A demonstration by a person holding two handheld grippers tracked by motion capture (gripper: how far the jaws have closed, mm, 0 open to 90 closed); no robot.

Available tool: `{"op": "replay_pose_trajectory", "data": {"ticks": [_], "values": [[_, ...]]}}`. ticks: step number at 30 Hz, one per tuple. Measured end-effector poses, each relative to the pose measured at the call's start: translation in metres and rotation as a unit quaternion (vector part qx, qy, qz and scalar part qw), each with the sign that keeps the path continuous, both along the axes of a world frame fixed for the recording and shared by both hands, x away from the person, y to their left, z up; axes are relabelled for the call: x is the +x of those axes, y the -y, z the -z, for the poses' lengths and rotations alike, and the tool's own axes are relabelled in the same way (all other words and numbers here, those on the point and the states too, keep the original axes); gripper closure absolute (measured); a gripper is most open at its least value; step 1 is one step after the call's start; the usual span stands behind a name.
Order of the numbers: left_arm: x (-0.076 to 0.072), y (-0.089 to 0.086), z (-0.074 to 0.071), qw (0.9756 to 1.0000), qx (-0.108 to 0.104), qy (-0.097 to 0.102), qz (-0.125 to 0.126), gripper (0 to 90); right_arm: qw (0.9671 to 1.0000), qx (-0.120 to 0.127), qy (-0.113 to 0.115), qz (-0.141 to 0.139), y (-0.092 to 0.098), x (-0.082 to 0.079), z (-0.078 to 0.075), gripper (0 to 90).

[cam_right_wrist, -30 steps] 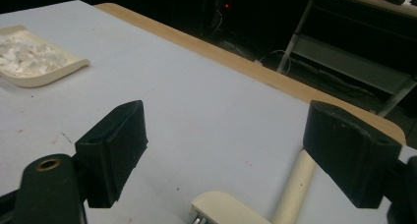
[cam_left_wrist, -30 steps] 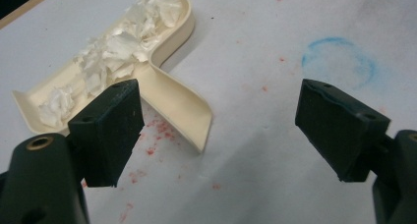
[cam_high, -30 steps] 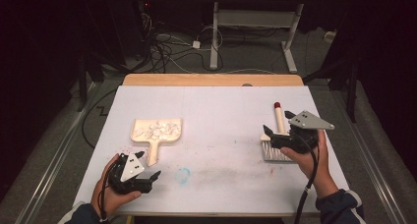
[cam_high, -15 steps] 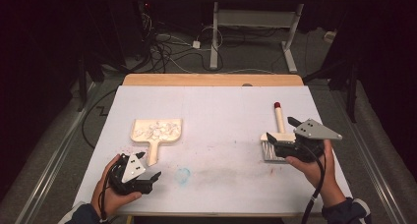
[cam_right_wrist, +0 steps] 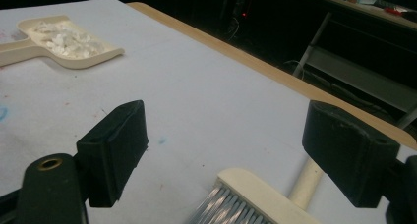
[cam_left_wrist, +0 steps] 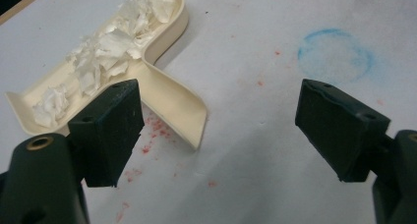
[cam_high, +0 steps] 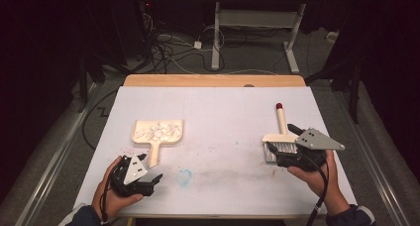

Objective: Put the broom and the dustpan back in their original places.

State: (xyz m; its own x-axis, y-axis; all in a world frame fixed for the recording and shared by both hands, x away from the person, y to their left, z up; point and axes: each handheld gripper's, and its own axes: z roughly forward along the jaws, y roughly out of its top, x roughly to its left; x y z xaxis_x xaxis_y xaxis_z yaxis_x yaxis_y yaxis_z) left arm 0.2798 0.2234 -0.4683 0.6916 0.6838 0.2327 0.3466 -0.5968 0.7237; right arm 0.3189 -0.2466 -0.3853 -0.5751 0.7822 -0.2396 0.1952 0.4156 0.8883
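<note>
Left tool (cam_high: 151,180) jaws apart; right tool (cam_high: 285,151) jaws apart

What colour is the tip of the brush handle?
Red: the brush handle is cream with a red tip, clearest in the high view.

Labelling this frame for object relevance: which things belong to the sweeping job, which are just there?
In the job:
- dustpan, cream
- paper scraps in the dustpan
- hand brush, red-tipped handle
- left gripper, open near the dustpan handle
- right gripper, open over the brush

Just there:
- blue ring stain
- red specks
- cables on the floor
</note>
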Motion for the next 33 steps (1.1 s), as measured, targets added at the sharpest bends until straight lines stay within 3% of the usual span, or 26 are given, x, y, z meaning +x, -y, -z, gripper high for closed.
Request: {"op": "replay_pose_trajectory", "data": {"ticks": [7,10,15,24,33], "values": [[0.001,0.001,0.0,1.0,0.003,0.001,0.002,17.9,1.0,-0.003,0.003,-0.007,-0.001,-0.005,0.012,18.2],[0.001,0.001,0.0,1.0,0.001,0.002,0.002,17.9,0.9997,0.01,-0.01,-0.019,0.001,-0.007,0.016,18.2],[0.001,0.001,0.0,1.0,0.001,0.001,0.003,17.9,0.9997,0.009,-0.004,-0.022,0.001,-0.013,0.026,18.5],[0.002,0.002,0.0,1.0,0.001,0.0,0.004,17.9,0.9996,-0.012,0.011,-0.024,-0.001,-0.025,0.046,18.9],[0.001,0.002,-0.001,1.0,0.0,0.004,0.003,17.9,0.9996,-0.016,0.001,-0.024,0.003,-0.04,0.061,16.4]]}}
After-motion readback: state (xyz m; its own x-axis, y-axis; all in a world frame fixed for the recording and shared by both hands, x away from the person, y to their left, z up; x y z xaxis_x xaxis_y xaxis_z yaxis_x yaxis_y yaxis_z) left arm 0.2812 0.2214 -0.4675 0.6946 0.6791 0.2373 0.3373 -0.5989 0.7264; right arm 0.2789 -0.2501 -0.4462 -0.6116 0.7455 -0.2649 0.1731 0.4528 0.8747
